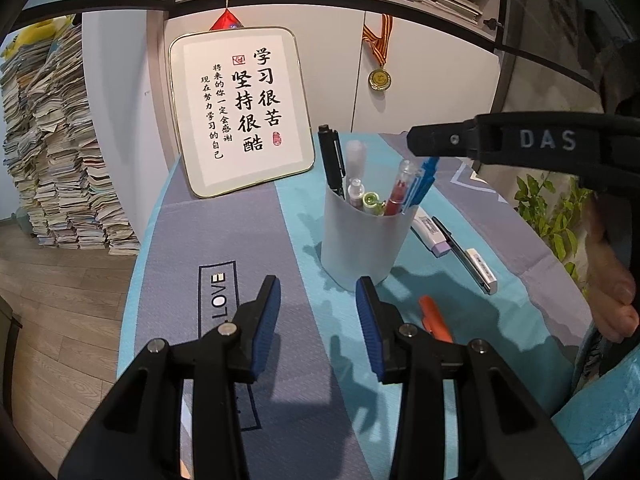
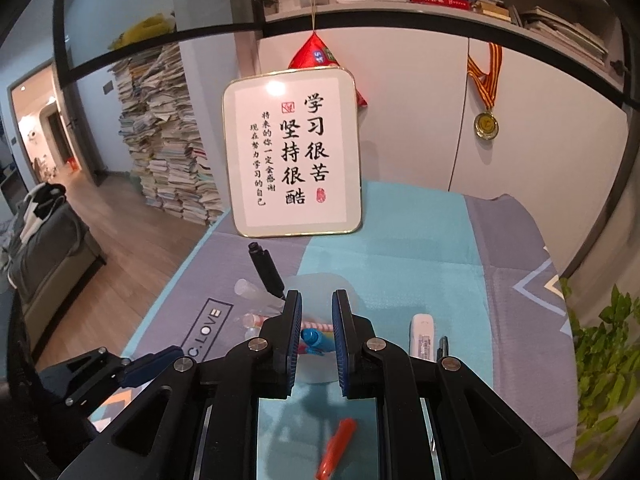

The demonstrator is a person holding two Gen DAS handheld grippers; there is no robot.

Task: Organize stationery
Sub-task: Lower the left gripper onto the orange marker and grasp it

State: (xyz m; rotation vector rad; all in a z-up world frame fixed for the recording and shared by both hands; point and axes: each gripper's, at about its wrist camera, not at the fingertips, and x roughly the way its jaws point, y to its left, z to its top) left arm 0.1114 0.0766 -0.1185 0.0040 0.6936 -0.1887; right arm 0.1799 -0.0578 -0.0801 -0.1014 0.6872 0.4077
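A pale pen cup stands on the teal and grey cloth, holding a black marker, several clear and red pens and a blue pen. My right gripper hangs over the cup, shut on the top of the blue pen; from the left wrist it reaches in from the right. My left gripper is open and empty, just in front of the cup. An orange pen lies loose on the cloth, and shows below the right fingers.
A white correction tape with a purple end and a black pen lie right of the cup. A framed calligraphy sign leans on the cabinet behind. A plant and a person's hand are at the right; book stacks stand at the left.
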